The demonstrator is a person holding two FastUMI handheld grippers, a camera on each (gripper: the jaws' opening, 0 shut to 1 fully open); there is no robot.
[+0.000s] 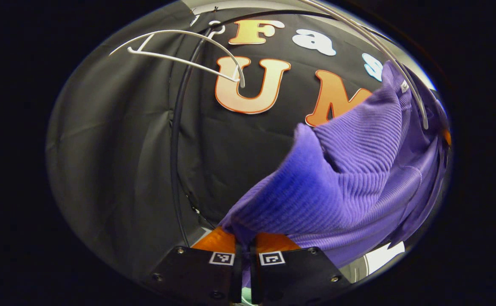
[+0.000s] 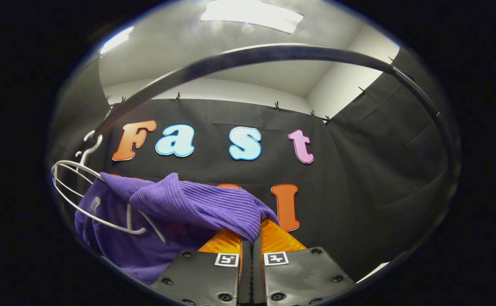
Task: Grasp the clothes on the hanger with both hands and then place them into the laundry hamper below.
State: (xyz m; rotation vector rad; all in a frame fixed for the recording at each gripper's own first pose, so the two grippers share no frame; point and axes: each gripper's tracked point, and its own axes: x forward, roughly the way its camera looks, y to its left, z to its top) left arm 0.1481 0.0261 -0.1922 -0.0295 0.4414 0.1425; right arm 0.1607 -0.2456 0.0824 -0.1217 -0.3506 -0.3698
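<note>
Left gripper view: the left gripper [image 1: 245, 246] is sitting at the bottom of the frame with its two fingers pressed close together, a fold of the purple ribbed sweater [image 1: 341, 178] pinched between them. The garment is stretching up and to the right from the fingertips, its upper part reaching a thin white hanger [image 1: 405, 76] that is curving along the right edge. A small white tag is showing near the sweater's top. A second white hanger [image 1: 180, 53] is hanging bare at upper left — well apart from the garment — next to a dark rail [image 1: 176, 170] that is running down the black cloth wall [image 1: 112, 148].

Right gripper view: the right gripper [image 2: 250, 242] is likewise closed, both fingers clamping a ribbed sleeve or edge of the sweater [image 2: 180, 204]. The cloth is draping leftward from the fingertips, bunching low at the left, where a white hanger [image 2: 91, 195] is lying across the front of it and touching it. Whether the garment is hooked on that hanger cannot be told. The hanger's hook is reaching up toward a dark curved rail [image 2: 273, 53] — this rail is arching across the upper frame beneath a white ceiling with a light panel [image 2: 252, 15].
</note>
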